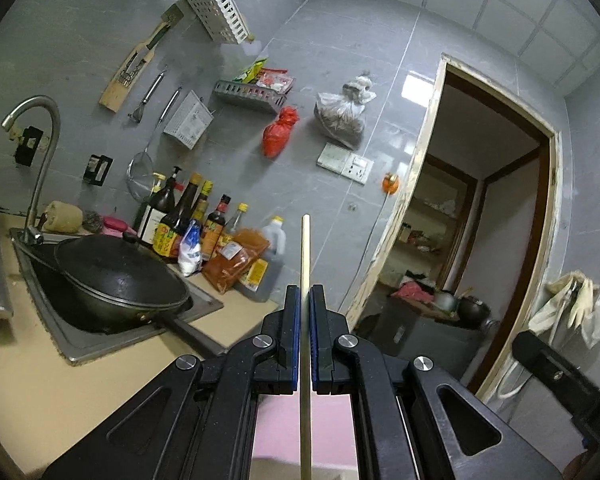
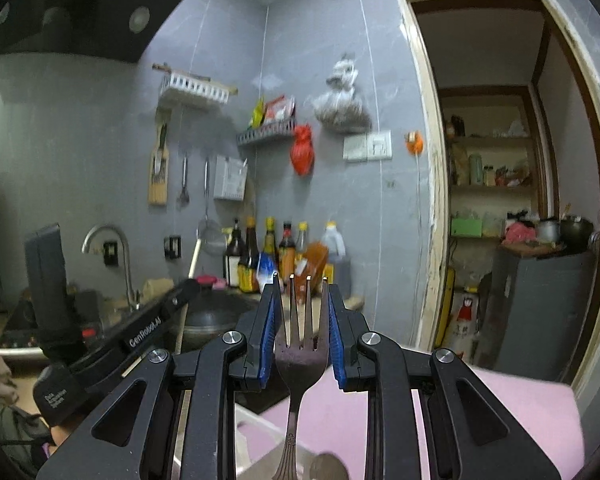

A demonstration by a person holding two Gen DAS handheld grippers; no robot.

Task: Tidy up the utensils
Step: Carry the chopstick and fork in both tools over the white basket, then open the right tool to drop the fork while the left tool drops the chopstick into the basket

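My left gripper [image 1: 305, 294] is shut on a pale wooden chopstick [image 1: 305, 252] that points up and forward past the fingertips, above a pink mat [image 1: 280, 428]. My right gripper [image 2: 301, 286] is shut on a metal fork [image 2: 300, 344], tines up between the blue pads [image 2: 267, 332]; its handle runs down over the pink mat [image 2: 520, 412]. A spoon bowl [image 2: 328, 467] lies at the bottom. The left gripper's body [image 2: 140, 336] with the chopstick [image 2: 195, 256] shows at the left of the right wrist view.
A black wok [image 1: 120, 276] sits in the sink [image 1: 76, 344] under a faucet [image 1: 44, 152]. Sauce bottles [image 1: 188, 220] line the wall. White perforated holders [image 1: 220, 10] and utensils hang on the grey tile wall. A doorway [image 1: 480, 220] opens at right.
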